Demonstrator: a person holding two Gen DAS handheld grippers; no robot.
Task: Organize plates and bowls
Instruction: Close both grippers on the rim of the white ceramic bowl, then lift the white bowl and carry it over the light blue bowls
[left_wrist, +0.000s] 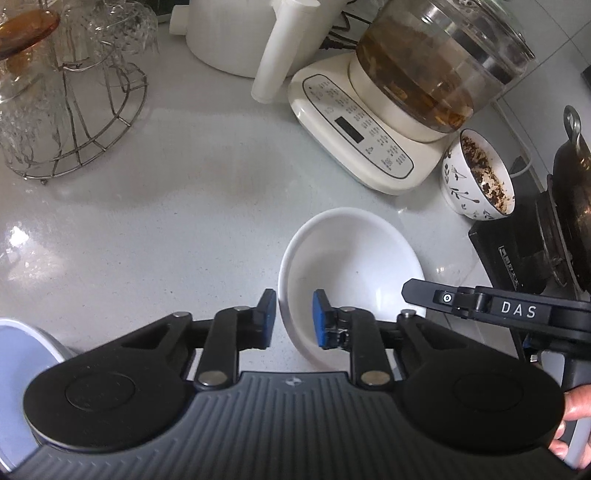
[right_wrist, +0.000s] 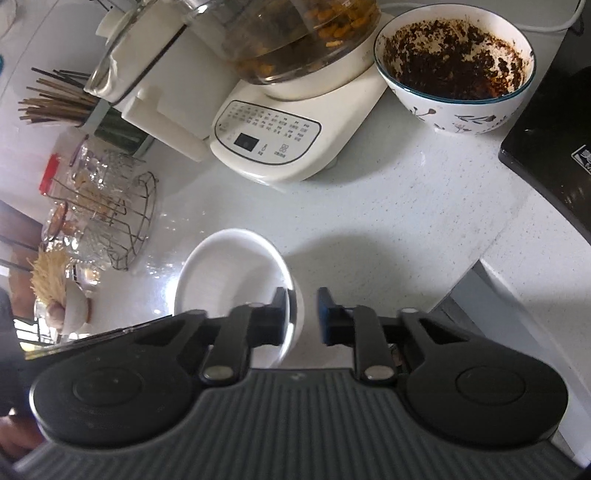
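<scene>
- An empty white bowl (left_wrist: 351, 258) sits on the pale speckled surface (left_wrist: 184, 221), near the front edge, with open space around it.
- The left hand-held gripper (left_wrist: 294, 317) straddles the bowl's left rim, with one blue pad outside and one inside. The jaws stand close together. I cannot tell whether the pads press on the wall.
- The right hand-held gripper (right_wrist: 303, 314) straddles the opposite rim the same way. Its jaws are also narrow, and a grip is not clear.
- Behind the bowl stands one cream electric cooker (left_wrist: 354, 125). Its glass pot (left_wrist: 443, 66) holds brownish liquid with yellow-brown pieces.
- Just beside the cooker's base is a second bowl, patterned (left_wrist: 476, 173). Its inside is smeared with dark crumbs.
- There are two bowls in all, one clean and one dirty, and they stand well apart.
- A black stove (left_wrist: 509, 251) at the right carries a dark pan (left_wrist: 572, 177).
- One white jug (left_wrist: 229, 37) stands at the back, with its handle towards the cooker.
- One wire rack (left_wrist: 74, 110) on the left holds clear glassware, too crowded to count.
- In the right wrist view, a holder of brown chopsticks (right_wrist: 55, 103) stands behind the rack.
</scene>
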